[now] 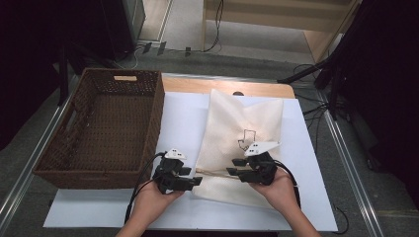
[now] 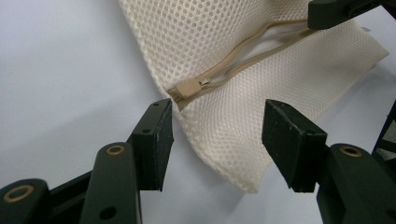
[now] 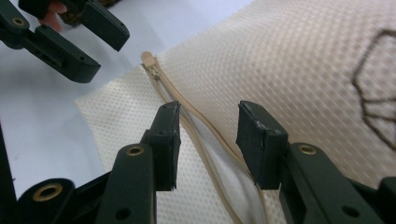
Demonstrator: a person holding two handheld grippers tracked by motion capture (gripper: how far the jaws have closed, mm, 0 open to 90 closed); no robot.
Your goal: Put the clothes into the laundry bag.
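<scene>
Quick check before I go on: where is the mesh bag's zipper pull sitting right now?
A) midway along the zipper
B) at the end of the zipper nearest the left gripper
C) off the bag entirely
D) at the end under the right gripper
B: the zipper pull sits at the corner of the mesh bag, just ahead of the left gripper, whose jaws stand open.

Brown wicker basket [image 1: 99, 129] at left, white sheet [image 1: 180, 121] over wooden table [image 1: 197, 85]

One mesh laundry bag [image 1: 240, 148], cream, with one zipper [image 2: 243, 51] and one zipper pull [image 2: 188, 87]. One wicker basket [image 1: 101, 128], brown. One white sheet [image 1: 180, 123] on one tabletop [image 1: 197, 85]. Two grippers: left gripper [image 1: 193, 177], right gripper [image 1: 236, 168], two jaws each. Two hands.
</scene>
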